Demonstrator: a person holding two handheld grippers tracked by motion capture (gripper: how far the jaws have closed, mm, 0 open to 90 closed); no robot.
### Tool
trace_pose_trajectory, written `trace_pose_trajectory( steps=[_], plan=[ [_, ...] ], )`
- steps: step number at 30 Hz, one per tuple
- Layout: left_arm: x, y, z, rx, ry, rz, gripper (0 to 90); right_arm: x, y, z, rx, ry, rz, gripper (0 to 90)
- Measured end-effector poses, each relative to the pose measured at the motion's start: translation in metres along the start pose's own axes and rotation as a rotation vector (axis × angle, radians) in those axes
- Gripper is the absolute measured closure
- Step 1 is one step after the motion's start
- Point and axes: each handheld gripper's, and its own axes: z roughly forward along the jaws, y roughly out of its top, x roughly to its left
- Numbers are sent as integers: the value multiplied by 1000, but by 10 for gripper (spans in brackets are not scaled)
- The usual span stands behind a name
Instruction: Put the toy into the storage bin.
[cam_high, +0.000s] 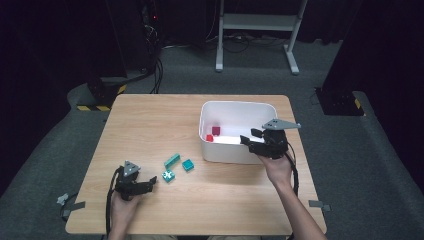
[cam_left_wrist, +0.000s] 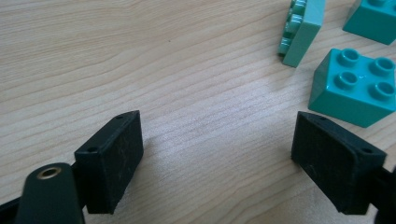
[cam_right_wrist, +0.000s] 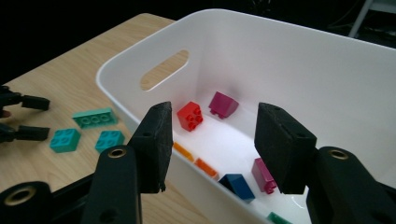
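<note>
From above, the wooden counter (cam_high: 150, 125) carries a white bin (cam_high: 235, 150) toward its right half, with two red bricks (cam_high: 213, 133) lying inside near its left wall. The right hand-held gripper (cam_high: 250, 138) hangs over the bin's near rim, jaws apart and nothing between them. Left of the bin, three teal bricks (cam_high: 178, 165) sit close together on the bare wood. The left hand-held gripper (cam_high: 150, 182) rests low near the front edge, just beside the nearest teal piece, its jaws spread and empty.

In the left gripper view, the two black jaws stand wide over plain wood grain. A square teal brick (cam_left_wrist: 355, 88) sits just beyond the right-hand jaw, not touching it; a long teal brick (cam_left_wrist: 301, 30) lies on its side farther off.

In the right gripper view, the jaws are parted above the bin's rim (cam_right_wrist: 140, 60), holding nothing. Below them in the bin lie a red brick (cam_right_wrist: 190, 115), a magenta brick (cam_right_wrist: 223, 104), a blue brick (cam_right_wrist: 237, 185), a pink one (cam_right_wrist: 262, 173) and orange pieces (cam_right_wrist: 196, 161). Outside, the teal bricks rest on the counter near the other gripper's jaws.
</note>
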Motion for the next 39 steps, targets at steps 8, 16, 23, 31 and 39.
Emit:
trace_pose_trajectory(
  steps=[8, 16, 23, 31, 39],
  plan=[
    [1, 0, 0, 1, -4, 6, 161, 20, -13, -10, -28, 44, -28, 472],
    [0, 0, 0, 5, 3, -3, 147, 35, -41, -12, -27, 84, -50, 470],
    [-1, -1, -1, 7, 3, -4, 149, 43, -74, 2, 30, 98, -55, 470],
    [-1, -2, -4, 7, -2, -16, 151, 39, -108, 22, 87, 65, -25, 468],
    [-11, -4, -13, -14, -54, -10, 167, 31, -128, 41, 149, -7, -24, 480]
  ],
)
